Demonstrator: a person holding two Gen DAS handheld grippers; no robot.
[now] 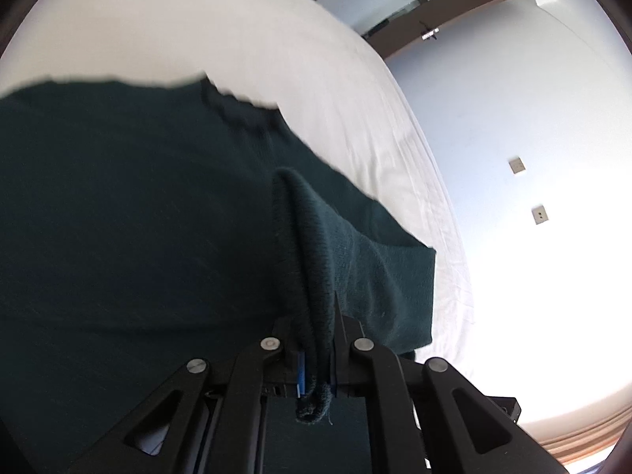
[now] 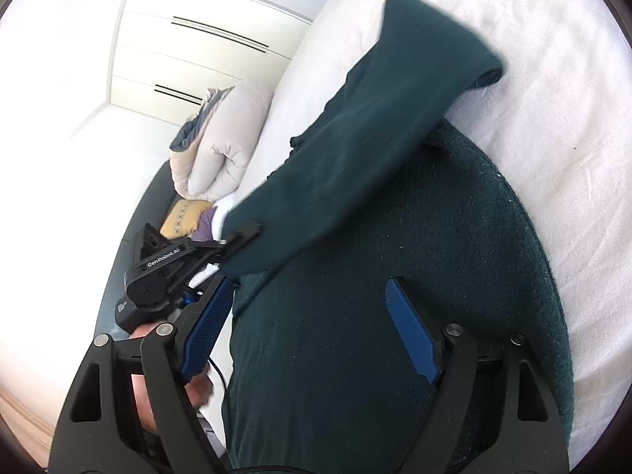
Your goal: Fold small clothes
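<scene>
Left hand-held gripper (image 1: 316, 355) clenched on dark green sweater (image 2: 395, 237) edge, sleeve running diagonally up-right across the bed (image 2: 533, 59); right hand-held gripper (image 2: 312, 339) released, hovering directly over the body.

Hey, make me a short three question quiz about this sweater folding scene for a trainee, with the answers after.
1. True or false: the left tongs are shut on the dark green sweater.
2. What state are the right tongs in? A) shut on a sleeve B) open C) out of view
3. What does the sweater lie on?

Key:
1. True, a fold of its knit is pinched between the pads.
2. B, the blue pads stand apart over the sweater.
3. The white bed sheet.
</scene>
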